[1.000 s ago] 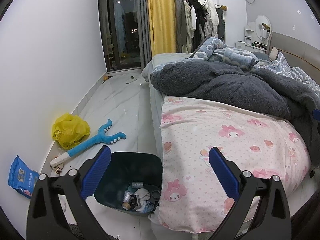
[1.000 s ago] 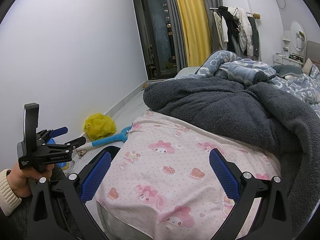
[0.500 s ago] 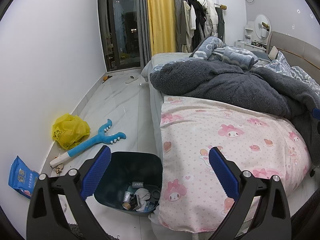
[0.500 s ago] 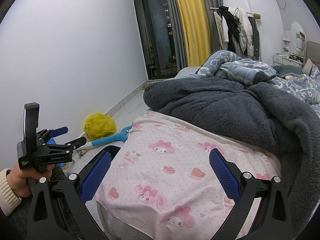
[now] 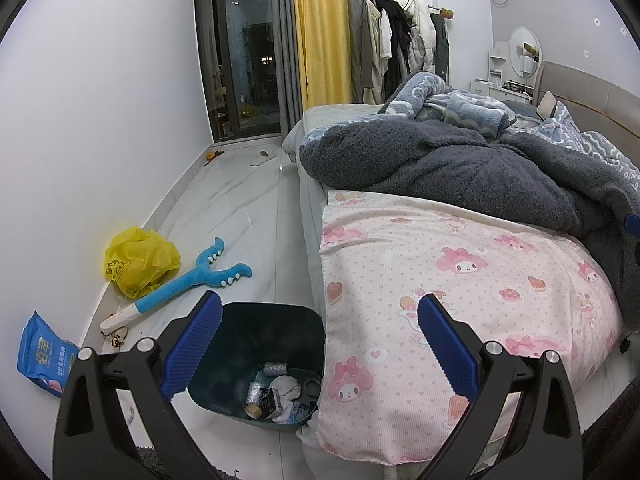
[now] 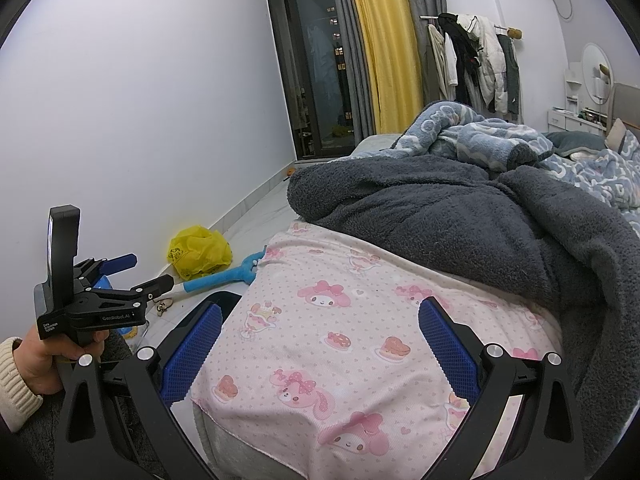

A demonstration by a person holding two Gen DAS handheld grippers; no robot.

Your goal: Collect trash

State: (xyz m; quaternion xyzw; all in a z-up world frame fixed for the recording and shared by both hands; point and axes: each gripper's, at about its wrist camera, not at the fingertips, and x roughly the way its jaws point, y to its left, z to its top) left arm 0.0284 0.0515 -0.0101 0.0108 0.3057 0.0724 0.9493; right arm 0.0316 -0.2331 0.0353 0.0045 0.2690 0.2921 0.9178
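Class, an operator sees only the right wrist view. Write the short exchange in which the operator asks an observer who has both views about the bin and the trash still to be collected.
Operator: The pink blanket hides most of the bin from me. Is anything in it?
Observer: Yes. The dark bin holds small scraps at its bottom.
Operator: Is there any trash besides the yellow bag?
Observer: A blue packet lies nearer to us than that bag.
Operator: Is the left gripper carrying something?
Observer: No. It is open, with nothing between its fingers.
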